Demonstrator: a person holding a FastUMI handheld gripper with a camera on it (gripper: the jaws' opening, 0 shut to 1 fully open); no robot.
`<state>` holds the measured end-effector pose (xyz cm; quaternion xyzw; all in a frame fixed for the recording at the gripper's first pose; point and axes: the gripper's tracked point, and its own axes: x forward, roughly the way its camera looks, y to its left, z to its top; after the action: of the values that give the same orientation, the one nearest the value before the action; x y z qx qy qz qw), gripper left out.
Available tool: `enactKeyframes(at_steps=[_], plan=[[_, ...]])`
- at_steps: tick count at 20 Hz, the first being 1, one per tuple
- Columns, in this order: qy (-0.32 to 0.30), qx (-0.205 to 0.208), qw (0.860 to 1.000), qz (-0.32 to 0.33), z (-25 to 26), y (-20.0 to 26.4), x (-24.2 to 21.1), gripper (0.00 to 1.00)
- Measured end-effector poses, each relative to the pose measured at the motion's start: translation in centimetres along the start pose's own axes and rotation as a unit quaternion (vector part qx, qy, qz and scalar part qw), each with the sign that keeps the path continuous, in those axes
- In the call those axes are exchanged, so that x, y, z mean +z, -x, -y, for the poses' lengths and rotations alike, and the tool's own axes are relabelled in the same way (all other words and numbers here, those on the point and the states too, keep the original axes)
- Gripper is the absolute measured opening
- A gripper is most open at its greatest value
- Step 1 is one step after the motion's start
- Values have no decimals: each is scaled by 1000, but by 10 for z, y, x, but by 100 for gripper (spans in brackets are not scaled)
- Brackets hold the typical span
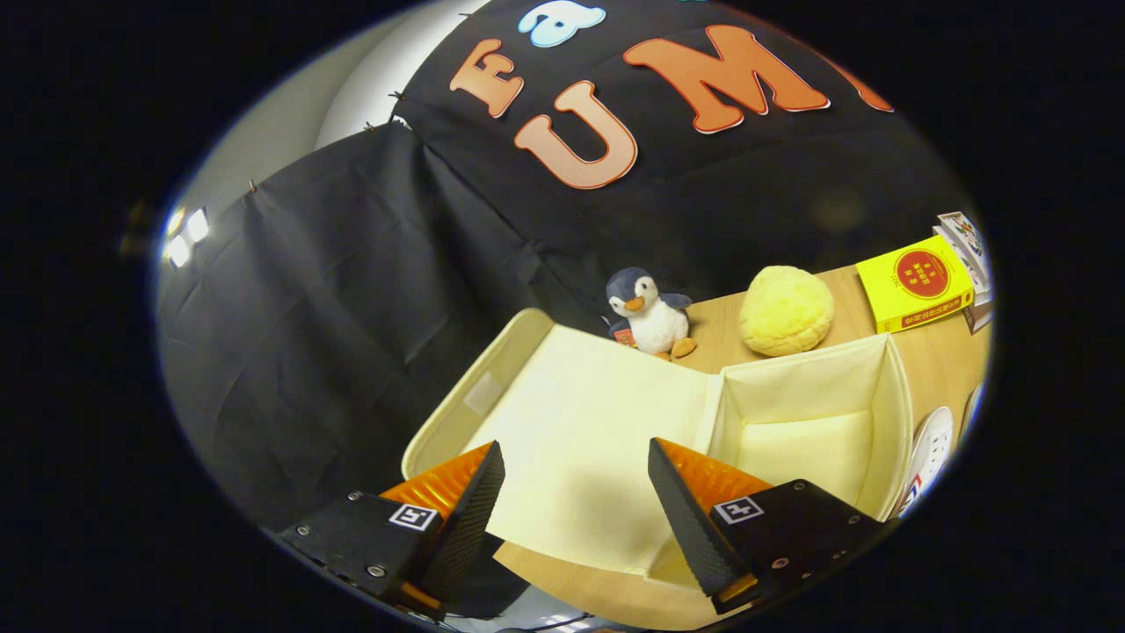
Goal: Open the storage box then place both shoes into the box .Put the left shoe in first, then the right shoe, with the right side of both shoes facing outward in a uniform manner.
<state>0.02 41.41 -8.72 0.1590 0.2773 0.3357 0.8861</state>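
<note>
Wooden table (940, 360) against black cloth wall, storage box (817, 387) lid open, gripper (576, 462) spread empty above lid.

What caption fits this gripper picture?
Open gripper above the opened storage box, its lid folded flat; toy penguin beyond.

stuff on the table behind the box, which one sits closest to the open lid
The penguin plush, right at the flipped-open lid's far corner. The yellow bun-shaped toy and yellow book lie farther off. The claw is open.
</note>
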Motion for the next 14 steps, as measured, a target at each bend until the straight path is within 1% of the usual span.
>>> enactKeyframes(at_steps=[4, 8, 11, 14], plan=[[24, -51, 998, 11, 43, 19, -7, 98], [34, -125, 991, 27, 113, 53, -10, 98], [39, -188, 981, 35, 172, 86, -16, 98], [52, -259, 964, 36, 235, 124, -30, 98]])
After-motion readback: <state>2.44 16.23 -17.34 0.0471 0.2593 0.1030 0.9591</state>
